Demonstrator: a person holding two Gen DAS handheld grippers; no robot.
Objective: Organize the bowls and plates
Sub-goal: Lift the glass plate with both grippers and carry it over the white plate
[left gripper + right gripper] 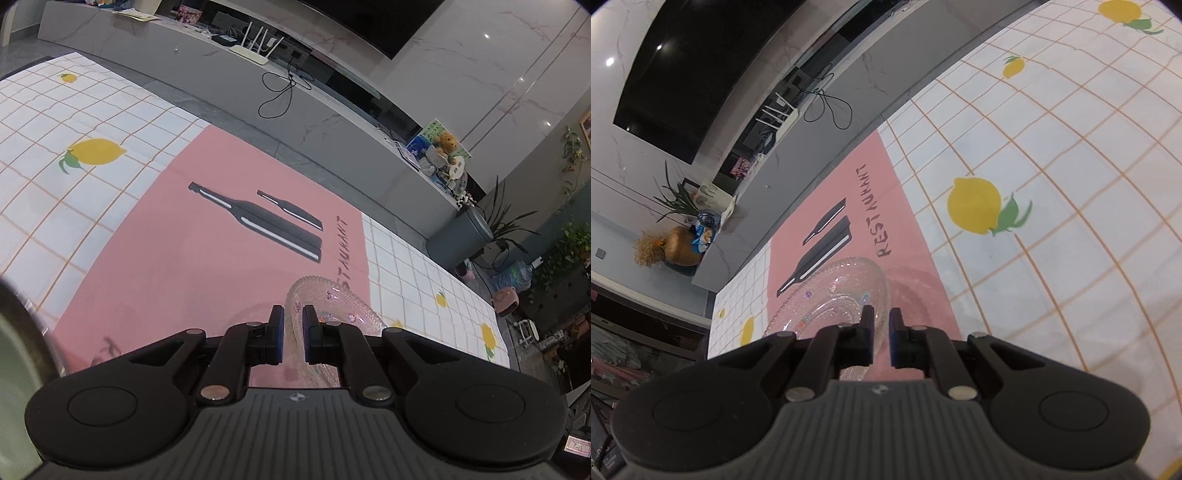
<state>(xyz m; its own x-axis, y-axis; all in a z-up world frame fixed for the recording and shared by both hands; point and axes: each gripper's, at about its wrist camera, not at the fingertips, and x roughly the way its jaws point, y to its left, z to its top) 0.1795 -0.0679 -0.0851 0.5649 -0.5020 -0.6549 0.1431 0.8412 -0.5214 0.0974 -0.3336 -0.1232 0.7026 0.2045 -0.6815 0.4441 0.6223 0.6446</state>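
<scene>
A clear beaded glass plate (332, 306) with small coloured stickers is held above the pink placemat (207, 236). My left gripper (293, 321) is shut on the plate's rim, which passes between its blue-padded fingers. In the right wrist view the same glass plate (834, 295) shows tilted, and my right gripper (881, 321) is shut on its right rim. The pink placemat (905, 236) carries black bottle prints and the word RESTAURANT. A blurred green dish with a brown rim (18, 354) fills the left edge of the left wrist view.
The table wears a white checked cloth with lemons (1052, 184). Beyond its far edge runs a grey TV bench (229, 81) with a white router (255, 46) and cables. Plants and a grey stool (461, 236) stand at the right.
</scene>
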